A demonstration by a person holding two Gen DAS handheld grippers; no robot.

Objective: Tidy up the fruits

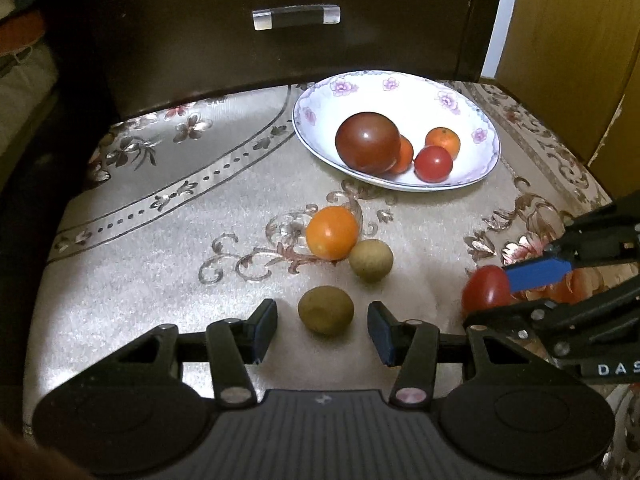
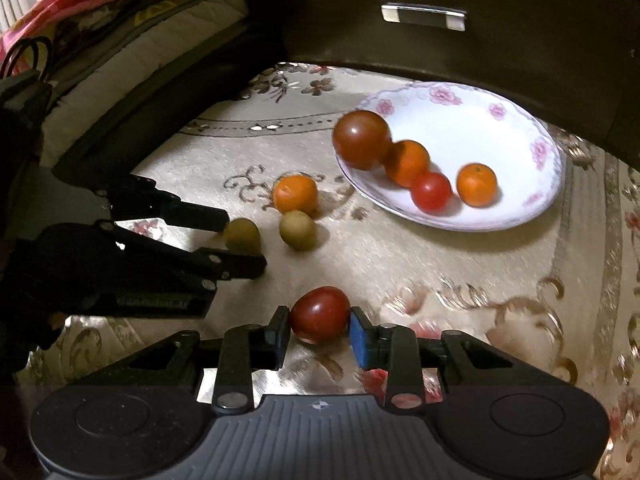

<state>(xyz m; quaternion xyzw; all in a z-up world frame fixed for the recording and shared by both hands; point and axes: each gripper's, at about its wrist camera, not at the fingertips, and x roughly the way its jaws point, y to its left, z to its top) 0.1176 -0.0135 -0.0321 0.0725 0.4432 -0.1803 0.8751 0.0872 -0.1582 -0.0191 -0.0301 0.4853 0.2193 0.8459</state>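
The right gripper (image 2: pixel 319 334) holds the small, smooth red tomato (image 2: pixel 319 314) in narrowed jaws, seemingly just above the brocade-covered tabletop (image 2: pixel 440 264); thin-skinned and soft, it looks easily bruised, so a light hold across its widest part suits, while the left gripper (image 1: pixel 322 326), jaws apart, straddles a dull green round fruit (image 1: pixel 326 309).

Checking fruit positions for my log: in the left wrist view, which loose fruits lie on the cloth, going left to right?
Green-brown fruit between the left gripper's fingers → orange fruit → second green-brown fruit → red tomato in the right gripper.

My right jaws clamp a red tomato (image 2: pixel 319 314). A greenish-brown fruit (image 1: pixel 326 310) sits between my left jaws, another (image 1: pixel 371 260) touching a loose orange (image 1: pixel 331 233) near the bowl (image 1: pixel 400 92).
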